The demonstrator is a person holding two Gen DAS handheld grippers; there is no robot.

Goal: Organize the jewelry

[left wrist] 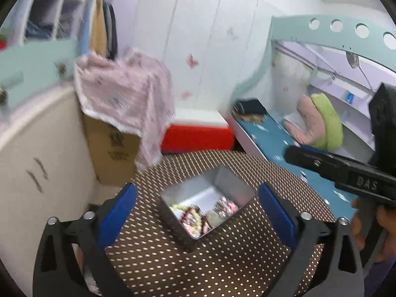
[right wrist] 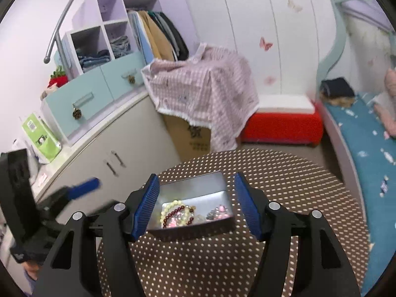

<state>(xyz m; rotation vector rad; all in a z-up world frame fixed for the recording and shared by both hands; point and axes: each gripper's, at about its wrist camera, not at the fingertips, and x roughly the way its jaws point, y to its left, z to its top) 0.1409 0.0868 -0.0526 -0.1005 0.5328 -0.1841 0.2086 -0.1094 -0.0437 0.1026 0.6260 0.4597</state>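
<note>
An open metal tin sits on a round brown table with white dots. Inside lie beaded bracelets, cream and dark red, and pink and silver pieces. My left gripper is open and empty, its blue pads on either side of the tin, above it. My right gripper is open and empty, also straddling the tin. The right gripper's body shows at the right of the left wrist view; the left gripper shows at the left of the right wrist view.
A cardboard box under a pink checked cloth stands behind the table. A red and white stool sits beside it. A cream cabinet is on the left, a bed with a blue cover on the right.
</note>
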